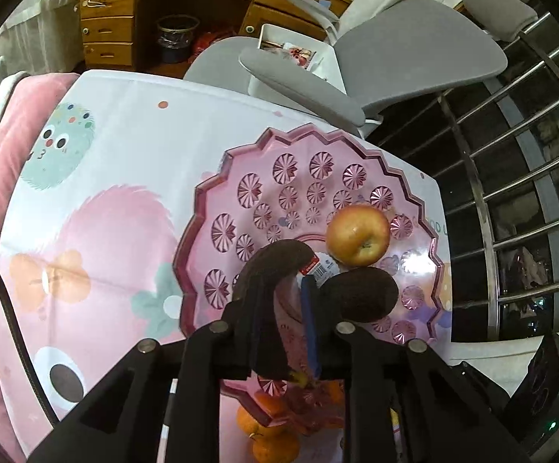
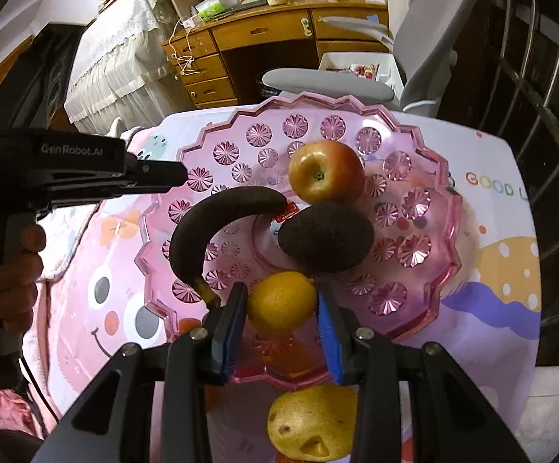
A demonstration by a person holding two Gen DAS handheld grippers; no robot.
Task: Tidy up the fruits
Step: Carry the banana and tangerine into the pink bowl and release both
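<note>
Pink moulded plastic fills the left wrist view: we see a scalloped fruit tray [image 1: 217, 177] on a cartoon-print worktop [image 1: 105, 146]. Our left hand-held gripper [image 1: 279, 301] is clamped on a blackened banana [image 1: 275, 258], held over the tray. A red-yellow apple [image 1: 358, 234] and a dark avocado [image 1: 360, 294] lie in the tray.

In the right wrist view, our right hand-held gripper [image 2: 282, 305] stands narrowly parted around an orange [image 2: 281, 303] at the tray's near rim; we cannot tell whether the pads press it. A yellow pear [image 2: 312, 422] lies on the worktop below.
</note>
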